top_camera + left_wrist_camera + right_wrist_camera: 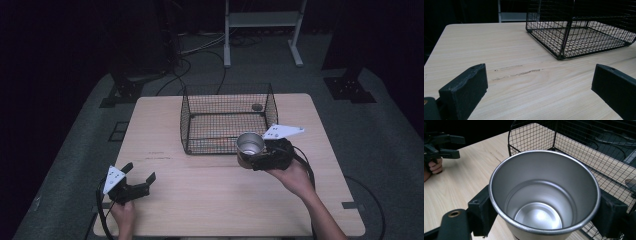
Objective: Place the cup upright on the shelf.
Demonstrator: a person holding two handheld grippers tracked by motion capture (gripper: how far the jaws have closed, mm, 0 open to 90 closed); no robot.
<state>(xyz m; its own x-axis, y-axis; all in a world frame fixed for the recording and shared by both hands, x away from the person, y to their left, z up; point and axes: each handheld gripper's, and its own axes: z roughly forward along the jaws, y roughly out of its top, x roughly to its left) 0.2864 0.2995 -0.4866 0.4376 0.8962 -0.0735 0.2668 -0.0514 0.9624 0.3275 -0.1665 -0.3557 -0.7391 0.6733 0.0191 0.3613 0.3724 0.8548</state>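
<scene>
- Two grippers are seen in the high view: the right gripper (256,159) at about 3 o'clock on the worktop (210,200), the left gripper (141,177) at about 8 o'clock.
- A metal cup (250,144) is pinched between the right gripper's fingers (482,208), one pad against each side of its wall just below the rim; it is kept upright, mouth up, judged so that it can be carried level.
- The cup is held just outside the wire basket (227,117), at the basket's near right corner; this placement suggests it is being brought to the basket or lifted over the mesh wall, though which cannot be told.
- The left gripper's fingers (465,91) are spread wide with nothing between them, low over bare wood; it is judged to be parked clear of the other hand's path.
- The right gripper view reveals what the high view does not: the cup (544,195) is empty, its inside clean and shiny, and the basket (579,150) mesh lies close behind it, with the left gripper (455,146) far off at 10 o'clock.
- The left gripper view adds the faint dark scuffs (517,71) on the wood and the basket's (579,32) wire floor from a low angle.
- A small dark thing (257,107) is seen at the basket's far right corner in the high view; its nature cannot be told.
</scene>
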